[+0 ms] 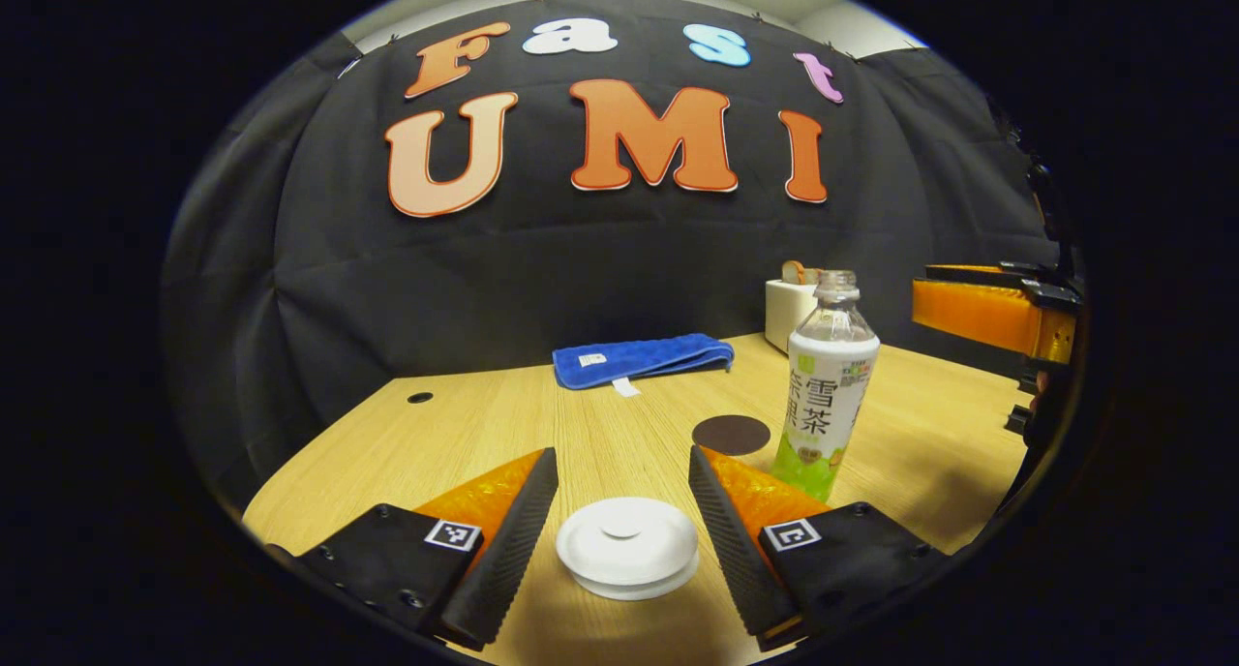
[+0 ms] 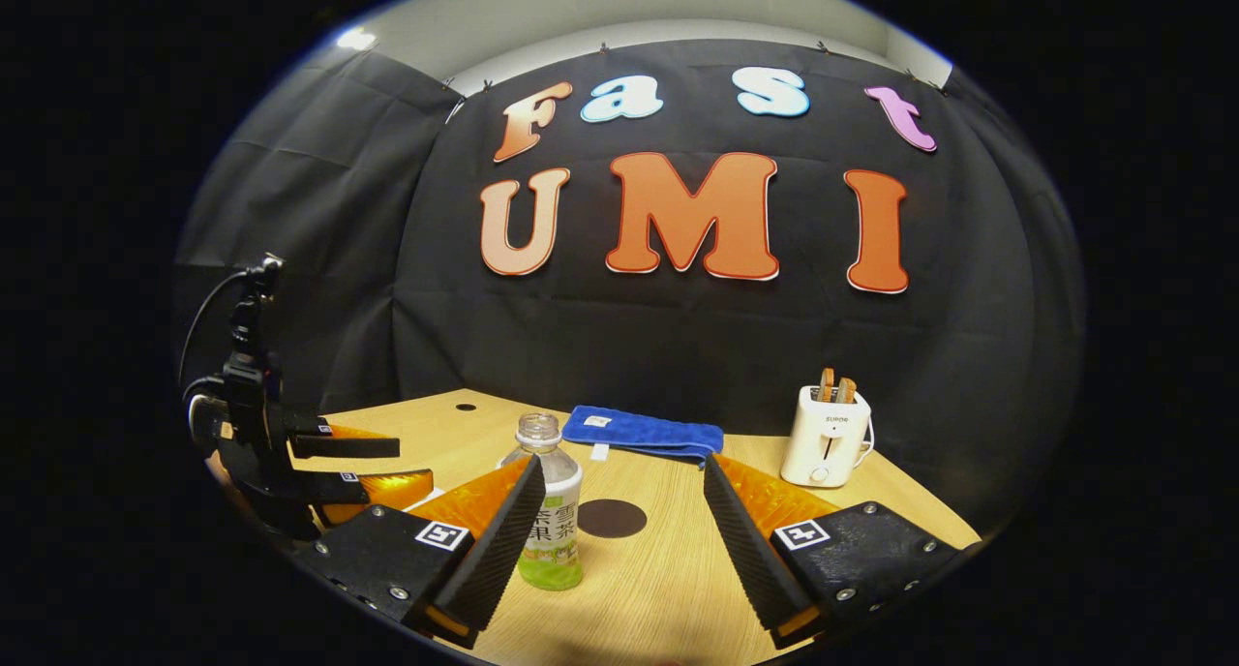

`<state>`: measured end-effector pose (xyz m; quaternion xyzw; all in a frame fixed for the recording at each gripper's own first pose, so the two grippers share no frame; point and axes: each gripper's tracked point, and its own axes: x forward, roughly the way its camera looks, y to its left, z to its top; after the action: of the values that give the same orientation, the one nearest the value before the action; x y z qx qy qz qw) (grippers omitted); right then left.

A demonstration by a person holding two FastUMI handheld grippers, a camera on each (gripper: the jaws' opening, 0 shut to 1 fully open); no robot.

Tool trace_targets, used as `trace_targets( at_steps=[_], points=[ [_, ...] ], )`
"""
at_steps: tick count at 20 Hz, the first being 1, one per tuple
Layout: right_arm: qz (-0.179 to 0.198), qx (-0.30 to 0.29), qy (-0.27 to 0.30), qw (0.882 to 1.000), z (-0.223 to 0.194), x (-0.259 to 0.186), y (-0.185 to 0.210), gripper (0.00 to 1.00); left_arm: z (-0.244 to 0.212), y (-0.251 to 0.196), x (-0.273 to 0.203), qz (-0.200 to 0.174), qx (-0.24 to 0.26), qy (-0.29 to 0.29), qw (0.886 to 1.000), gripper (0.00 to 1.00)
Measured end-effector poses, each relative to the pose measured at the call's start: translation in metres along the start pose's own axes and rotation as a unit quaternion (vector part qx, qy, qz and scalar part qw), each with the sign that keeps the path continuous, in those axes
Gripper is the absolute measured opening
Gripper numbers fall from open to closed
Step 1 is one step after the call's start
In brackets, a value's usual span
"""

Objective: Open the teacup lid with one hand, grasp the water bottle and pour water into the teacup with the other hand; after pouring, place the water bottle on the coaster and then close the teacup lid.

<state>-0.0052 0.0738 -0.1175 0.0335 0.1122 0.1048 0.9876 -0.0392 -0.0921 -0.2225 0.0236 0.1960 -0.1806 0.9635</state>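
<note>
In the left gripper view, the left gripper [image 1: 624, 506] stands with jaws apart around the lidded teacup [image 1: 627, 548], not touching it; the water bottle [image 1: 826, 385] stands uncapped just beside the coaster [image 1: 731, 435]. In the right gripper view, the right gripper [image 2: 619, 521] is spread wide, the bottle seemingly just beyond its left finger [image 2: 498, 540].

You have one water bottle [image 1: 828, 387], one teacup lid [image 1: 626, 544], one round dark coaster [image 1: 731, 435], one folded blue towel [image 1: 641, 358] near the table's [image 1: 465, 443] far edge, and one toaster [image 2: 825, 438] holding two slices.
</note>
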Motion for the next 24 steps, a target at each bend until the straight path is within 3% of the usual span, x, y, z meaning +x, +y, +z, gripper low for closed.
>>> trace_targets(
  at_steps=[3, 5, 7, 10, 12, 14, 16, 24],
  points=[
    [0.004, -0.003, 0.009, 1.0, -0.009, 0.0, 0.003, 0.99, -0.017, -0.005, 0.004, -0.007, 0.011, 0.023, 1.0, 0.89],
    [0.008, -0.007, 0.016, 1.0, -0.014, 0.001, 0.005, 0.99, -0.028, -0.005, 0.006, -0.004, 0.019, 0.04, 0.999, 0.77],
    [0.009, -0.011, 0.02, 1.0, -0.017, 0.001, 0.006, 0.99, -0.029, -0.006, 0.008, -0.005, 0.02, 0.042, 0.999, 0.8],
    [0.011, -0.015, 0.022, 1.0, -0.019, 0.001, 0.007, 0.99, -0.031, -0.001, 0.011, 0.003, 0.021, 0.048, 0.999, 0.74],
    [0.015, -0.016, 0.023, 0.999, -0.02, 0.001, 0.009, 0.99, -0.039, -0.001, 0.014, 0.005, 0.015, 0.059, 0.998, 0.56],
    [0.018, -0.017, 0.027, 0.999, -0.024, 0.001, 0.009, 0.99, -0.029, 0.002, 0.015, 0.013, 0.021, 0.053, 0.998, 0.51],
    [0.021, -0.018, 0.03, 0.999, -0.026, 0.002, 0.011, 0.98, -0.034, 0.004, 0.012, 0.016, 0.015, 0.058, 0.998, 0.36],
    [0.041, -0.024, 0.044, 0.998, -0.036, 0.008, 0.026, 0.98, -0.015, 0.013, 0.011, 0.029, 0.005, 0.018, 0.999, 0.35]
  ],
)
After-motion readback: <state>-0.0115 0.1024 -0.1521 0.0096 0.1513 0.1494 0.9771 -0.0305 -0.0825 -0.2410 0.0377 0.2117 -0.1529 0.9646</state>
